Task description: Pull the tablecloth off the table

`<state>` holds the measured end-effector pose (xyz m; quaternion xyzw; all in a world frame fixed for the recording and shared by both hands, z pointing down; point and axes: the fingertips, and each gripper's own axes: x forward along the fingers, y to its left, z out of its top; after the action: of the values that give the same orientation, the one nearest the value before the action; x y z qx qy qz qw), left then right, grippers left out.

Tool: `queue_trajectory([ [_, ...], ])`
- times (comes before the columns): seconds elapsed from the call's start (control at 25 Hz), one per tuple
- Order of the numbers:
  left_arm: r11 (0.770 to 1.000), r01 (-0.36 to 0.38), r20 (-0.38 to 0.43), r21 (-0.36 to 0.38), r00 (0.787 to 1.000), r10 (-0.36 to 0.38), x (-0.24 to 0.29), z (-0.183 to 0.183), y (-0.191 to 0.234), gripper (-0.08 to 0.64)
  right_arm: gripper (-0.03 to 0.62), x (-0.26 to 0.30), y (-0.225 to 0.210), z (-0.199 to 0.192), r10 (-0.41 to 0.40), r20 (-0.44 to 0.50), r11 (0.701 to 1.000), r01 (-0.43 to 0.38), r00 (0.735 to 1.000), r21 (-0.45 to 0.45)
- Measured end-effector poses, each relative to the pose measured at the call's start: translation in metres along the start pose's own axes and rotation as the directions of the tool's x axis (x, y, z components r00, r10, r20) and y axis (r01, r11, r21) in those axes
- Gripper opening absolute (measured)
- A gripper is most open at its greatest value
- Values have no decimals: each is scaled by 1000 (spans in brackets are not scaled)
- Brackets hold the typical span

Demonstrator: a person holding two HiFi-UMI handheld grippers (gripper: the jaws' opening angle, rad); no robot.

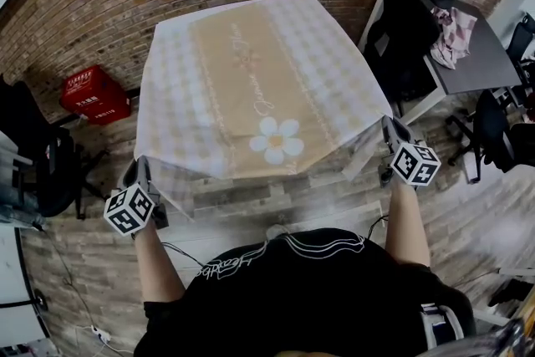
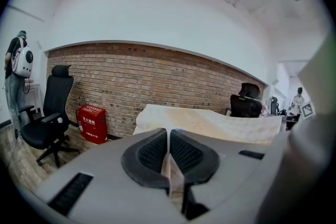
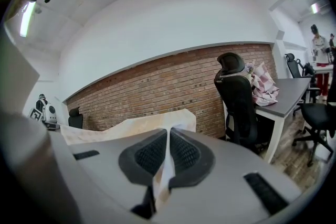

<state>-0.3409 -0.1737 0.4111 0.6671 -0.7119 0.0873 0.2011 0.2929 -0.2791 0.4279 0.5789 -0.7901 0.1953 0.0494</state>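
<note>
Left tool point(image 1: 140, 167) and right tool point(image 1: 389, 128) are both clamped shut, each pinching a near corner of the tablecloth point(image 1: 251, 71); the cloth still drapes the whole counter, which is hidden under it, with the near hem stretched between the two tools. For a clean pull I'd keep both clamps tight and draw back toward the body at matched pace and height; uneven tension would likely skew the cloth and snag it on a far corner.
</note>
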Motion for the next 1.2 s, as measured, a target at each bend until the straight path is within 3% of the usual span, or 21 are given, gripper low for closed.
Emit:
queue_trajectory([
  [1.2,995,96,17,7,995,-96,-108,-44,10,12,-3,-139,51,-48,-37,32,999,37,999,3],
])
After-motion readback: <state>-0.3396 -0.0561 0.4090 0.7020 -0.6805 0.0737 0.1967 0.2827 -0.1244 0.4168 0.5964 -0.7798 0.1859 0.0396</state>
